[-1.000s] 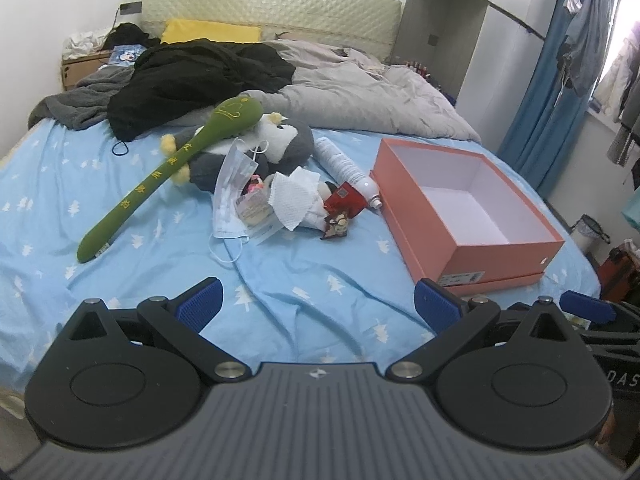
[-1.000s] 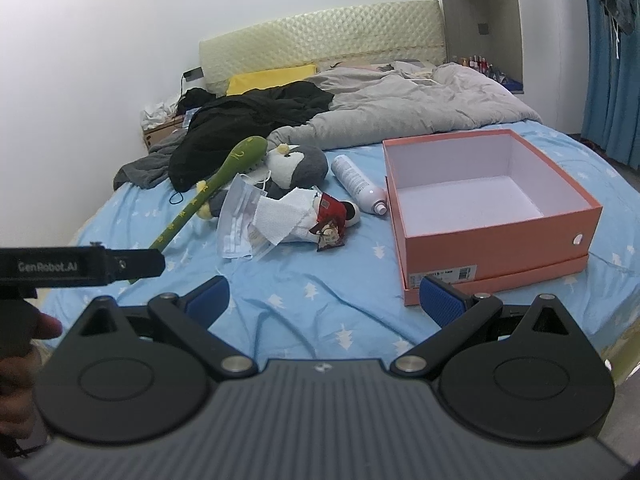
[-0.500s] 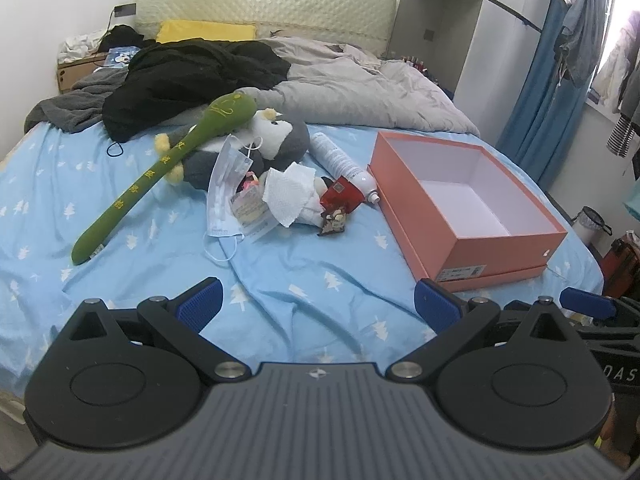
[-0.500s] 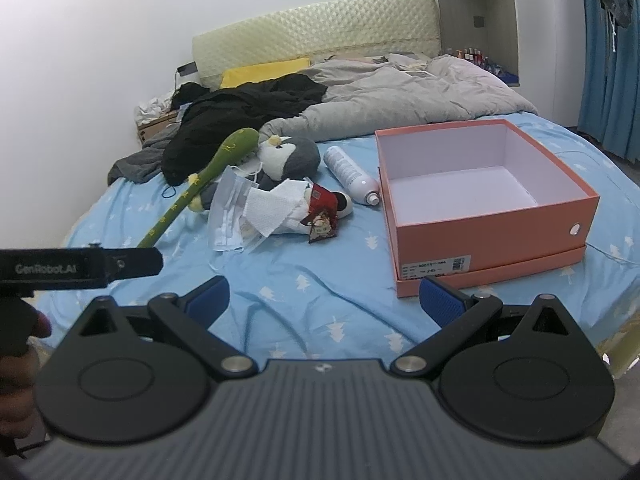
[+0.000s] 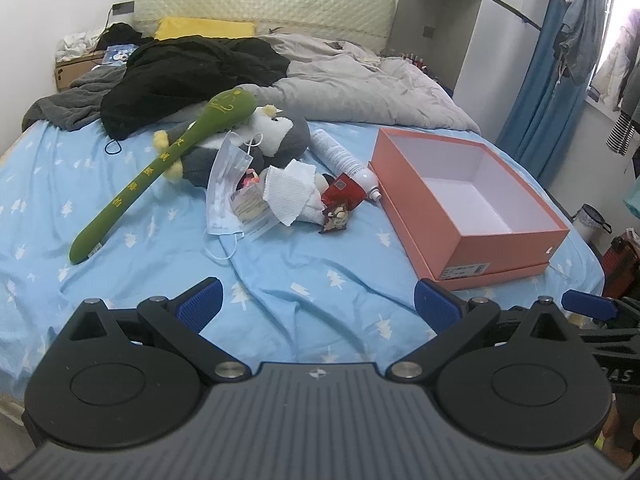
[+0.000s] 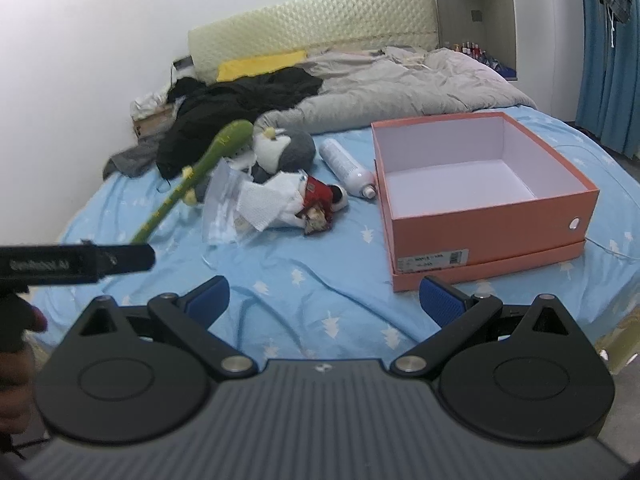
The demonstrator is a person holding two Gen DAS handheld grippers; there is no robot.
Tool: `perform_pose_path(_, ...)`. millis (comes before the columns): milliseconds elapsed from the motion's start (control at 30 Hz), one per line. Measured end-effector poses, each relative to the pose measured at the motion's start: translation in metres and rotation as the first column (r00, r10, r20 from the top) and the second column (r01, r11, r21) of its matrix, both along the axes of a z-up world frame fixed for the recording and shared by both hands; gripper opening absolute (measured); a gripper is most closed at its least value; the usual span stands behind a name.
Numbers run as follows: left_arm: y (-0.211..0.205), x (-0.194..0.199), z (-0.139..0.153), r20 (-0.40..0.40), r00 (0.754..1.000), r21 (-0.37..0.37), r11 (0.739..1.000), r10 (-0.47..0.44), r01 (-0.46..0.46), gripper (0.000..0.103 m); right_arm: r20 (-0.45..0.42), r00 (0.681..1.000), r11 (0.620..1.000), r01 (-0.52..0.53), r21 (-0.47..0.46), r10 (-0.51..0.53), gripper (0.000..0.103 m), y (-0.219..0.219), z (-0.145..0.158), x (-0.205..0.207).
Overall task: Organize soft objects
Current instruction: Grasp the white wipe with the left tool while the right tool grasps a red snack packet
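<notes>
Two grippers, the left gripper (image 5: 318,300) and the right gripper (image 6: 326,300), hung spread wide and empty above the near edge of a bed (image 5: 320,292) covered by a blue sheet with white tree prints. Soft objects lay in a loose heap near the bed's middle: a long green plush stick (image 5: 164,172) leaned diagonally across a grey-and-white penguin plush (image 5: 276,136); a pale blue face mask (image 5: 222,200), a white tissue (image 5: 288,192) and a small doll in red (image 5: 344,192) sat just in front of the penguin. A white spray bottle (image 5: 344,160) lay between the heap and an open orange box (image 5: 500,248), whose white interior held nothing. Behind the heap, black clothing (image 5: 192,72) and a grey duvet (image 5: 360,88) were piled against the headboard. At the left edge of the right wrist view, the left gripper's body and the hand (image 6: 16,364) holding it were visible.
</notes>
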State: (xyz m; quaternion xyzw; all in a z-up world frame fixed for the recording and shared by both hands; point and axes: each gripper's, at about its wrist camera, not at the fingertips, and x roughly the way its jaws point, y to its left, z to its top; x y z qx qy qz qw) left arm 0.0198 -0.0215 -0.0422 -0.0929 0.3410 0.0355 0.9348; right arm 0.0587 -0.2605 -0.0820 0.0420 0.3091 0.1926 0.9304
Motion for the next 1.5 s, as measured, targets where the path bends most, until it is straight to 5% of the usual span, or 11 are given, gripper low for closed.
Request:
perform_pose_path(467,0.021,0.03,-0.023,-0.04,0.999,0.005,1.0,0.019,-0.018,0.103,-0.046,0.999,1.0,0.005,-0.028,-0.007,0.103,0.024,-0.021,0.023)
perform_pose_path(1133,0.056,0.126,-0.072,-0.106,0.994,-0.002,1.0,-0.014,0.014,0.103,-0.106,0.993,0.999,-0.047,0.003,0.047,0.103,0.059,-0.064,0.099)
perform_pose_path(1333,0.075,0.152,-0.085,-0.105,0.994,-0.039,0.999,-0.004,0.0,0.102,-0.12,0.989,0.996,-0.088,-0.015,0.086,0.095,0.077,-0.075,0.119)
perform_pose_path(1400,0.081,0.16,-0.088,-0.103,0.995,-0.05,0.999,-0.007,0.001,0.102,-0.126,0.987,0.994,-0.107,-0.017,0.104,0.083,0.083,-0.078,0.127)
perform_pose_path(1500,0.086,0.173,-0.092,-0.101,0.995,-0.045,0.999,-0.012,0.007,0.101,-0.132,0.985,0.992,-0.119,-0.031,0.114,0.079,0.094,-0.084,0.137)
